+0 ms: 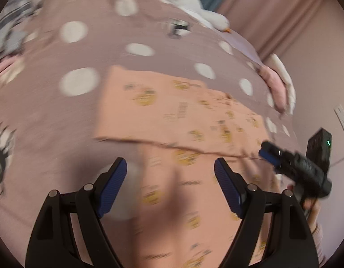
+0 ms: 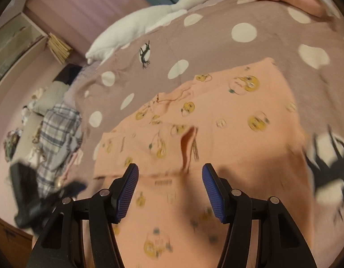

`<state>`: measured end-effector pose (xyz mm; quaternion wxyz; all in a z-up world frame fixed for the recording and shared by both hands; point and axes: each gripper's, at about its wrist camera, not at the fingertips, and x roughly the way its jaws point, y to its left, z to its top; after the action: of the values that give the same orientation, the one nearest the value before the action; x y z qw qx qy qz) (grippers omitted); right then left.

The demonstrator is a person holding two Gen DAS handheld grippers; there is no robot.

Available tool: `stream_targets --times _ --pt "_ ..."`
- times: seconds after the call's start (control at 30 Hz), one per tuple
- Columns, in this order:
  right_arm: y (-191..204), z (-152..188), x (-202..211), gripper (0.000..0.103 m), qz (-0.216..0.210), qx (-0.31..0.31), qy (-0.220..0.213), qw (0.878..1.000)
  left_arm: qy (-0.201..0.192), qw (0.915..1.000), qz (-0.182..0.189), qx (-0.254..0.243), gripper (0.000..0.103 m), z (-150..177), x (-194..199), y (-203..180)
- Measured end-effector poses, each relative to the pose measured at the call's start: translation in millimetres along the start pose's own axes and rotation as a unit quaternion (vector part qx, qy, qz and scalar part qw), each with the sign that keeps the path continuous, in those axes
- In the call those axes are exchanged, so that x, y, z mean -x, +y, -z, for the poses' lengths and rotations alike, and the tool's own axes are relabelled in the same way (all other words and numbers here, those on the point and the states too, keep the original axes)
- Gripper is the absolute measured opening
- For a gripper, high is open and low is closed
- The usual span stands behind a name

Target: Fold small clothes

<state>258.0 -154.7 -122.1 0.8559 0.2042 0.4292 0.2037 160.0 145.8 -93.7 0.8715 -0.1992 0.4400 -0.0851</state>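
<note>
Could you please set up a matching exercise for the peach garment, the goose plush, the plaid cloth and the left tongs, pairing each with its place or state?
Things:
1. peach garment
2. goose plush
3. plaid cloth
4. left tongs

Places or states:
A. open, gripping nothing
B. heaped beyond the bed's edge
C. spread on the dotted bedspread
D. lying along the bed's far side

Pairs: 1-C, 2-D, 3-B, 4-A

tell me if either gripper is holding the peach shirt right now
No. Left gripper and right gripper are both open above the peach shirt, gripping nothing.
</note>
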Motion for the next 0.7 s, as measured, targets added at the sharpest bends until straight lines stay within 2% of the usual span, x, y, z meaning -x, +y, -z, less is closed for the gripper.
stream_targets --times 0.17,0.2,0.23,0.27,0.3,0.33,0.43,0.53,0.6,0.7 --pt "6 -10 -39 0.059 0.039 0.013 0.03 0.999 -0.017 0.9981 -0.025 0.054 0.08 20 29 50" --pt "8 -10 -44 0.049 0.045 0.019 0.033 0.998 -0.018 0.9976 -0.028 0.06 0.08 22 32 56" --pt "12 -9 -49 0.034 0.052 0.028 0.036 0.998 -0.019 0.997 -0.032 0.068 0.08 26 36 63" --pt "18 -9 -54 0.027 0.061 0.044 0.042 0.996 -0.018 0.9965 -0.034 0.074 0.08 27 38 68" --pt "23 -9 -57 0.012 0.067 0.057 0.044 0.995 -0.018 0.9962 -0.035 0.078 0.08 28 40 71" --pt "30 -9 -59 0.01 0.076 0.075 0.046 0.993 -0.018 0.9958 -0.036 0.082 0.08 29 40 73" --pt "51 -18 -51 0.008 0.079 0.111 0.035 0.99 -0.019 0.9955 -0.032 0.087 0.08 29 41 74" --pt "73 -36 -5 0.008 0.037 0.123 -0.021 0.992 -0.02 0.9961 -0.026 0.081 0.08 27 38 69" --pt "77 -46 23 0.008 0.021 0.12 -0.054 0.991 -0.018 0.9966 -0.023 0.077 0.08 26 35 65" --pt "66 -55 50 0.008 0.022 0.109 -0.079 0.991 -0.015 0.9975 -0.019 0.066 0.08 24 31 58"
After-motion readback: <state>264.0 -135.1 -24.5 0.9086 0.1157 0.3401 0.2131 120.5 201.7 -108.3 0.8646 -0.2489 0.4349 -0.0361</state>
